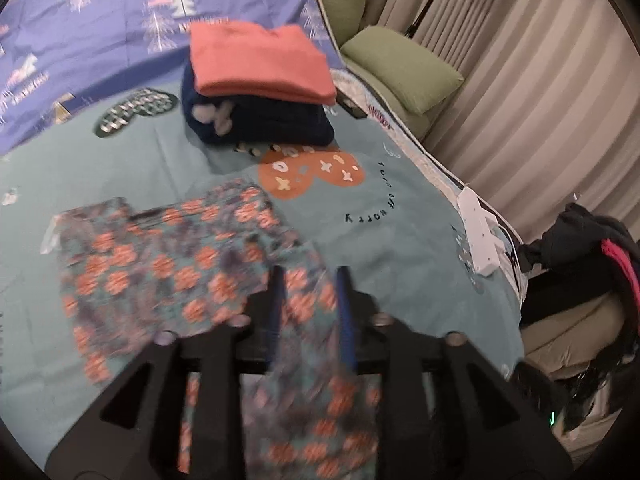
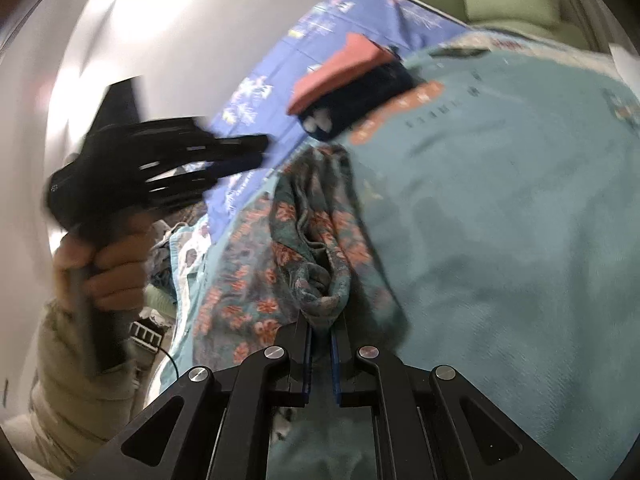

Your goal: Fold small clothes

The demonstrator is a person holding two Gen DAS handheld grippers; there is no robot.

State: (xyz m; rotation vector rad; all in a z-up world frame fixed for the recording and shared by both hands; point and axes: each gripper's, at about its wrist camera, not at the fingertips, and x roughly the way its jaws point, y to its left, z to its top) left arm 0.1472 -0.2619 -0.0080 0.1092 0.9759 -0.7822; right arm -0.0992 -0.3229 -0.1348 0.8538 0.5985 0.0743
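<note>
A small floral garment (image 1: pixel 168 264), teal with orange flowers, lies partly spread on the teal bedspread (image 1: pixel 400 248). My left gripper (image 1: pixel 310 276) hovers over its right part with the jaws apart and cloth showing between and below them. In the right wrist view my right gripper (image 2: pixel 322 322) is shut on a bunched edge of the same garment (image 2: pixel 316 248), which hangs lifted from it. The left gripper (image 2: pixel 240 152) also shows there, held by a hand at the left, above the bed.
A folded stack, a coral garment (image 1: pixel 260 60) on a dark navy one (image 1: pixel 264 120), sits at the far side of the bed. A white power strip (image 1: pixel 480 236) lies at the bed's right edge. Green cushions (image 1: pixel 404 68), curtains and a dark clothes pile (image 1: pixel 592 248) are at the right.
</note>
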